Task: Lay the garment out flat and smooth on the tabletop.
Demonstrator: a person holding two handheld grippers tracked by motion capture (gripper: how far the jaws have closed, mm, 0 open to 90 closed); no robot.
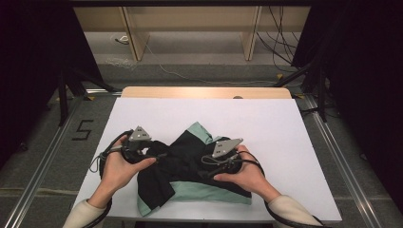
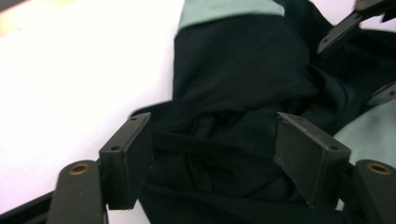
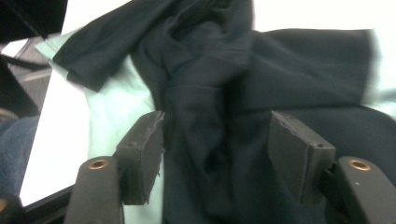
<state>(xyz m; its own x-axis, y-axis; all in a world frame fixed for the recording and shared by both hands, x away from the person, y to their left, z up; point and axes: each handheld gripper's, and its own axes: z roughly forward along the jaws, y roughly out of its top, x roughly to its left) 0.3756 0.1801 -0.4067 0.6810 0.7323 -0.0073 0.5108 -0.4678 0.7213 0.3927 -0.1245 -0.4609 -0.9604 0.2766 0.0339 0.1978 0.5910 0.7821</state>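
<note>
Here, the white table carries 1 crumpled garment, black with pale green panels, lying near the person's edge and between the 2 hands. It sits bunched rather than flat, so both tools come at it from opposite sides, probably to spread or fold it.

The left gripper stands with its jaws wide apart, a raised ridge of black cloth lying between them and beyond their tips; white table shows outside the left jaw. Nothing is pinched yet; the spread looks set to straddle that fold.

The right gripper is likewise parted, with a thick twisted fold of black fabric running up between the jaws, green cloth just outside the left jaw. It too holds nothing, though the fold sits ready for a pinch.
</note>
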